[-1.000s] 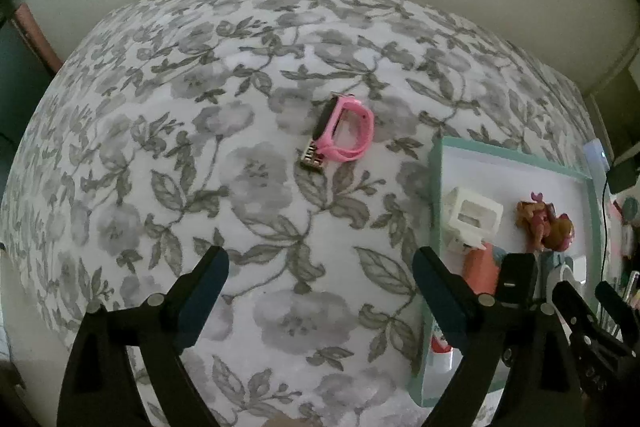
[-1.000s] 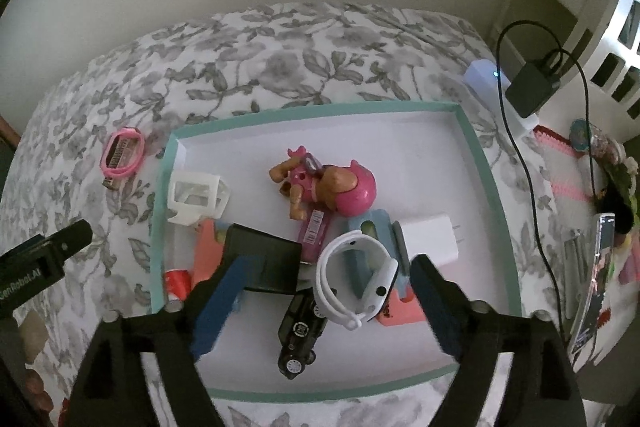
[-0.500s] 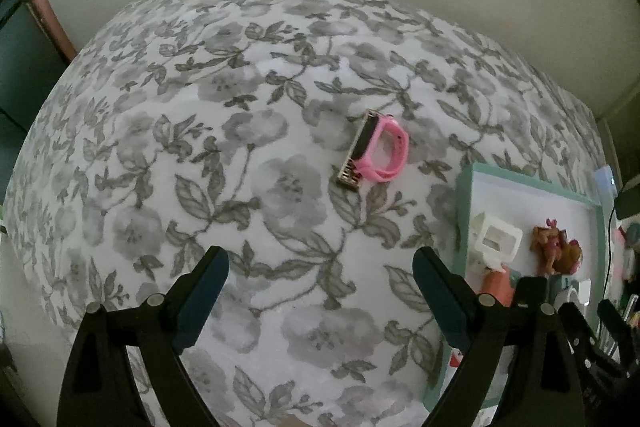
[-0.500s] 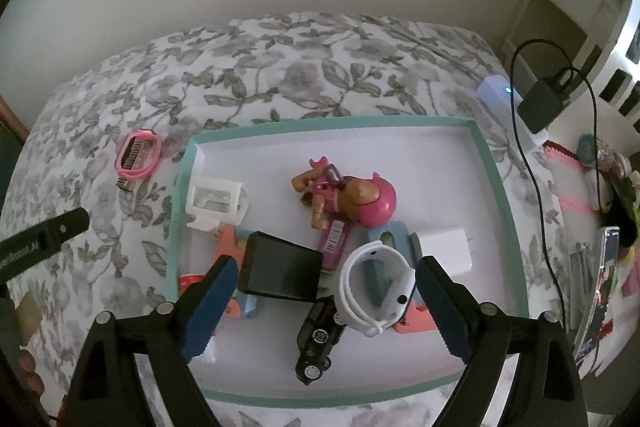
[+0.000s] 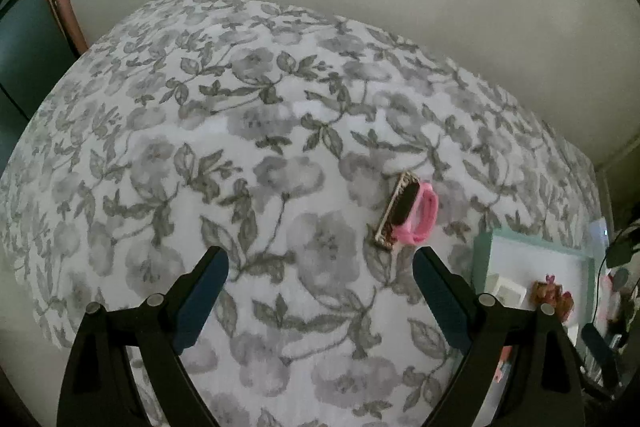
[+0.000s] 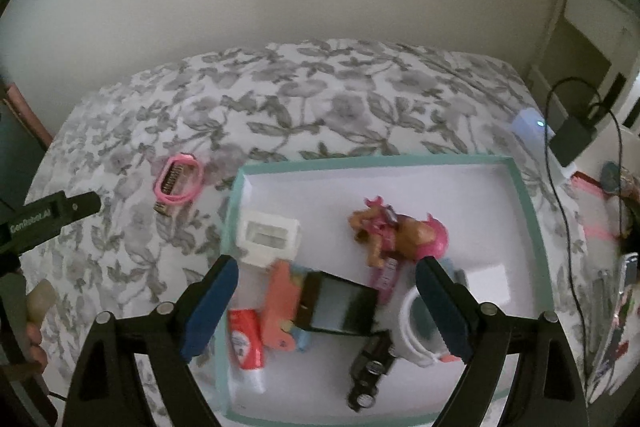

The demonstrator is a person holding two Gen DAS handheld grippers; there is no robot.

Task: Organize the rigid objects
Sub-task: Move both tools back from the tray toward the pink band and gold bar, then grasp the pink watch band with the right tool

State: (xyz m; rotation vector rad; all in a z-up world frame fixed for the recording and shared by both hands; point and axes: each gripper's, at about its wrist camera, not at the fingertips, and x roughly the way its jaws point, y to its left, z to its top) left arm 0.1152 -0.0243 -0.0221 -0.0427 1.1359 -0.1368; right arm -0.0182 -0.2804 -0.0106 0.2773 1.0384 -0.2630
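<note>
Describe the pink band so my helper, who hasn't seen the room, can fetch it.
Find the floral bedspread and the teal-rimmed tray on it. The pink band lies on the fabric beside the tray's left edge, looped around a small dark piece; it alone sits outside the tray.

The left gripper [image 5: 316, 263] points steeply downward with its two blue-padded fingers [image 5: 202, 297] spread wide and nothing between them. The right gripper [image 6: 326, 269] is tilted down the same way, its fingers [image 6: 442, 307] equally wide apart and gripping nothing. At the left edge of the right wrist view, a person's hand [image 6: 34, 331] clasps the left gripper's black handle.
</note>
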